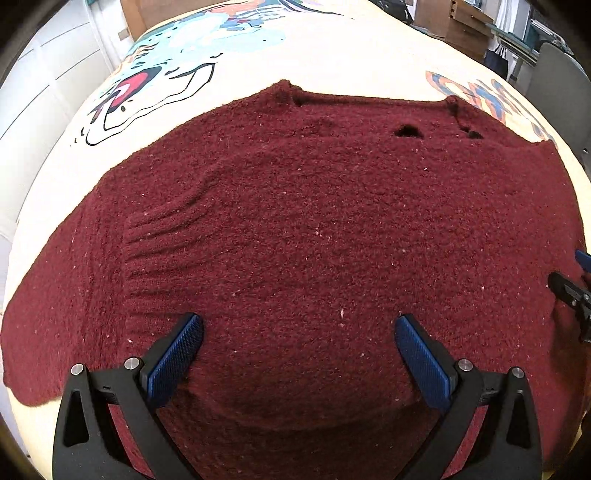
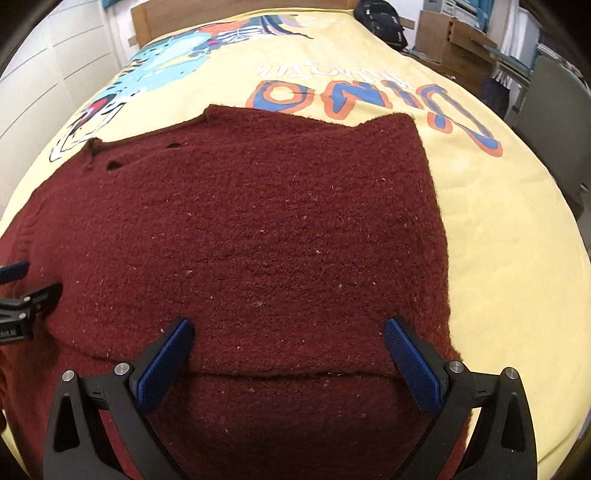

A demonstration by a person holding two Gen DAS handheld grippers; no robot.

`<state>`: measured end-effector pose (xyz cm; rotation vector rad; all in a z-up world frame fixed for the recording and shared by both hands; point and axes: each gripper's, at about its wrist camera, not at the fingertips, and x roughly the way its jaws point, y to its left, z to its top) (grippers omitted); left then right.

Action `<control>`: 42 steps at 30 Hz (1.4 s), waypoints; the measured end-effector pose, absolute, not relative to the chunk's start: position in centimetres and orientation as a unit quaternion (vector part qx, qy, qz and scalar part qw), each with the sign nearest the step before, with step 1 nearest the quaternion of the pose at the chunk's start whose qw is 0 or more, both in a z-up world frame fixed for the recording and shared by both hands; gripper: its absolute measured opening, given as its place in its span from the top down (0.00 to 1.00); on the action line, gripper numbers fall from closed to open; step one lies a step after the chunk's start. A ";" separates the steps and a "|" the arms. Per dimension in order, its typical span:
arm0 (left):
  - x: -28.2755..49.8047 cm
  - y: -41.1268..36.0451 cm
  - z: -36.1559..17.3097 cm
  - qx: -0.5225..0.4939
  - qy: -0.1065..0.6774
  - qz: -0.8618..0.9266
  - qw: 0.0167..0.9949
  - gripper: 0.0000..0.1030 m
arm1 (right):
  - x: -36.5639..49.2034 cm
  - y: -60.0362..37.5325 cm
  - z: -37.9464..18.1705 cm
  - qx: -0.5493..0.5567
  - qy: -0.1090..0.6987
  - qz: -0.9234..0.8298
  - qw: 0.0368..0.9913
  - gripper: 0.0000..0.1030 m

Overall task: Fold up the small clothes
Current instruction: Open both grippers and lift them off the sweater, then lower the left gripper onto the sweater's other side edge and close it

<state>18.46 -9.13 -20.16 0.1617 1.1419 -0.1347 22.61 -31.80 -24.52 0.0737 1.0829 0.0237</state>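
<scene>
In the left wrist view, the left gripper [image 1: 299, 343] hangs over the near part of a dark red knitted sweater [image 1: 295, 221], its blue-padded fingers [image 1: 177, 354] spread wide and grasping nothing. The sweater lies spread on a bed cover [image 1: 354, 62] printed with a cartoon dinosaur; the neckline is at the sweater's far edge, a ribbed cuff rests on the sweater's left part, and small holes show near the neckline. The right gripper [image 1: 570, 295] is visible at the sweater's right edge. In the right wrist view, the right gripper [image 2: 290, 349] also stands released, fingers [image 2: 413, 365] apart, above a layer edge that crosses the near part of the sweater [image 2: 258, 221]. The sweater's right side forms a straight edge against the yellow bed cover [image 2: 498, 258]. The left gripper [image 2: 26, 299] appears at the sweater's left. Judged step: take the near hem for a fold toward the neckline. To do it well, lower both sets of fingers onto the same edge, pinch all layers together, lift evenly, and keep the side edges aligned. Beyond the sweater, a wooden headboard [image 2: 229, 11], white cabinet doors [image 2: 48, 59], a dark bag [image 2: 384, 24] and a grey chair [image 2: 550, 99] stand around the bed
</scene>
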 end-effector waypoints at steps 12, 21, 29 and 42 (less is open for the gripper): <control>17.5 -6.4 -16.2 0.040 0.527 -0.037 0.848 0.01 | 21.7 -31.2 -19.7 0.035 0.516 0.030 0.856 0.00; 14.4 4.6 -12.7 0.001 0.518 0.061 0.853 0.01 | 18.5 -31.1 -15.9 0.025 0.481 0.017 0.876 0.00; 10.4 17.5 -12.7 -0.119 0.525 0.193 0.821 0.01 | 16.5 -32.7 -15.8 0.039 0.490 -0.009 0.871 0.00; 8.1 31.0 -15.7 -0.309 0.513 0.301 0.742 0.01 | 14.6 -34.4 -15.4 0.031 0.500 -0.049 0.864 0.00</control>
